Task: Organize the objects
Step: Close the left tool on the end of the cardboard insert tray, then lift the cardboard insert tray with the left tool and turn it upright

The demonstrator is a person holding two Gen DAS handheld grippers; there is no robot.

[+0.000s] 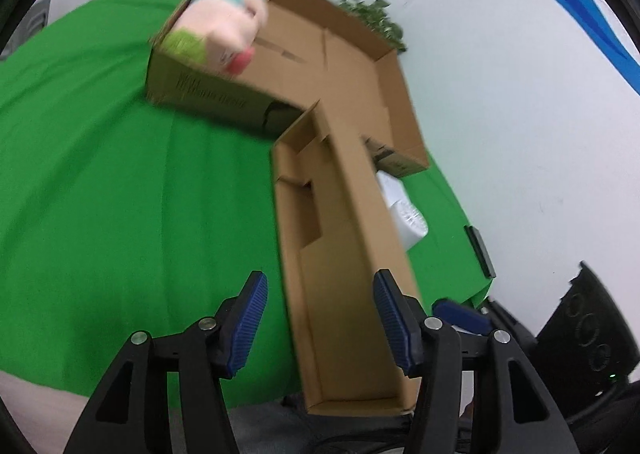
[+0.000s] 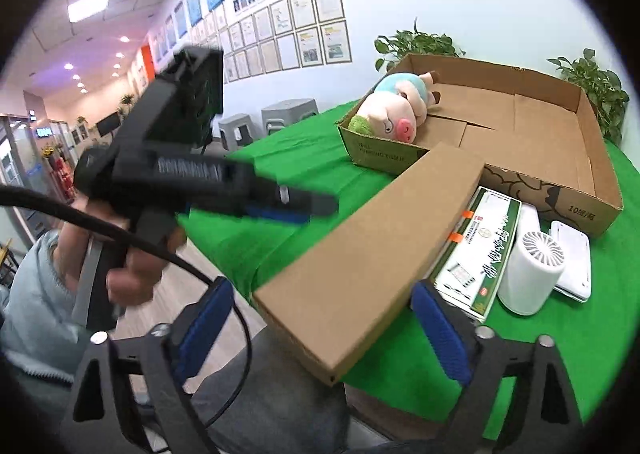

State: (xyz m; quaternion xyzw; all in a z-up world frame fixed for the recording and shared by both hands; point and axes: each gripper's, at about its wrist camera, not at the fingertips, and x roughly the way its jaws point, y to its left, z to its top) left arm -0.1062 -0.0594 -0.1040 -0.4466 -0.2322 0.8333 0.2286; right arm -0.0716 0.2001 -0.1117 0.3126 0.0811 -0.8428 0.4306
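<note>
A long flat cardboard box (image 2: 372,250) lies on the green table, its near end over the front edge; it also shows in the left wrist view (image 1: 344,254). A plush pig (image 2: 394,109) lies in the left corner of a big open carton (image 2: 560,189), also seen in the left wrist view (image 1: 228,33). A green-white packet (image 2: 480,250), a white fan (image 2: 532,274) and a white flat device (image 2: 572,258) lie right of the long box. My right gripper (image 2: 320,330) is open around the long box's near end. My left gripper (image 1: 320,322) is open above the long box's left side.
The green cloth (image 1: 120,181) covers the table, bare at the left. Potted plants (image 2: 592,89) stand behind the carton by the white wall. A dark phone-like object (image 1: 480,250) lies at the table's right edge. The person's legs are below the front edge.
</note>
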